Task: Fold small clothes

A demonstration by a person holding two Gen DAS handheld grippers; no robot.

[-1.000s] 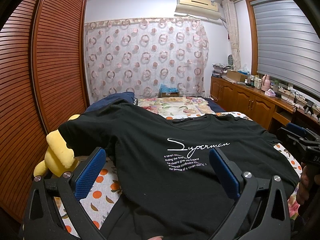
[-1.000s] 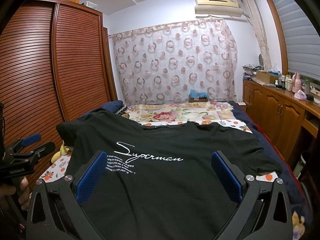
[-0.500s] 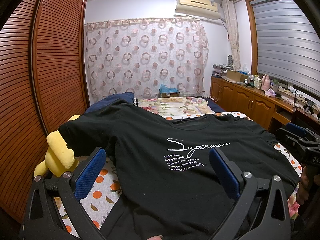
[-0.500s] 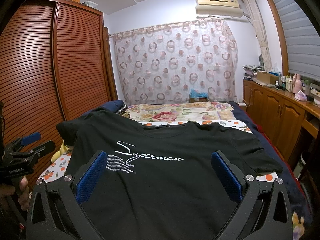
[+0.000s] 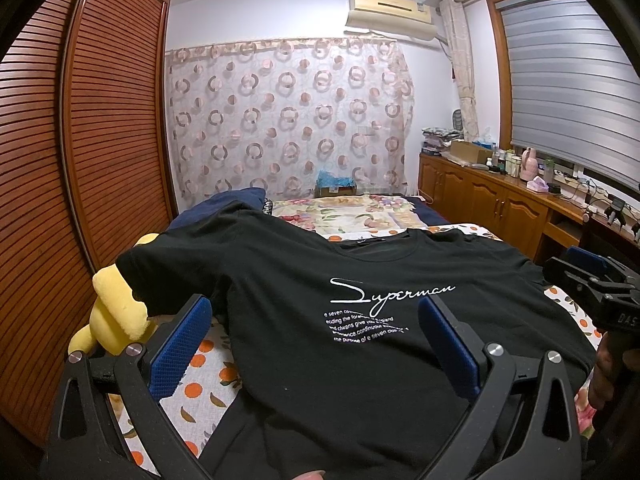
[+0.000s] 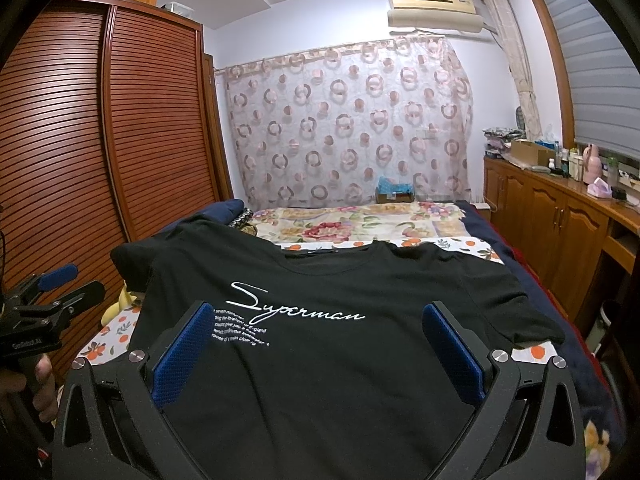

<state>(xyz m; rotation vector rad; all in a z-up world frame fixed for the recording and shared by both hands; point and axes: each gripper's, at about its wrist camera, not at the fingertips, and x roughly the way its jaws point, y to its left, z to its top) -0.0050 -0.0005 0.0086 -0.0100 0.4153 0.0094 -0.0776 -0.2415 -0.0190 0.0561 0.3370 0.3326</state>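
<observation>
Black cotton is filling the left wrist view: a T-shirt [image 5: 340,320] is being shown spread face up on the bed [image 5: 200,392], its white print readable and its collar lying toward 12 o'clock. No fold is being seen in it yet. The sleeve at 10 o'clock is being propped up by a yellow plush toy [image 5: 116,312], so that side is not lying flat. The left gripper [image 5: 320,344] is being held over the hem end with its jaws spread wide and nothing between the blue pads [image 5: 180,348]; no cloth is being pinched. At 3 o'clock the right gripper [image 5: 592,280] is being glimpsed from the side, a hand [image 5: 608,368] wrapped round its handle.

From the right wrist view the same shirt [image 6: 340,320] is being seen from the hem, both sleeves out to 9 and 3 o'clock and the body smooth apart from slight ripples. The right gripper [image 6: 316,352] is likewise being held wide open above the lower half of the shirt, empty. At 9 o'clock the left gripper [image 6: 52,292] is being seen beside the shirt's edge, apart from the cloth, with a hand [image 6: 28,384] on its grip.

The task is being judged as barely begun: the spreading-out looks done, while every fold is left. A first grasp, probably at a sleeve or a side edge, is being awaited, and the raised sleeve over the toy is likely needing to be drawn in first.
</observation>
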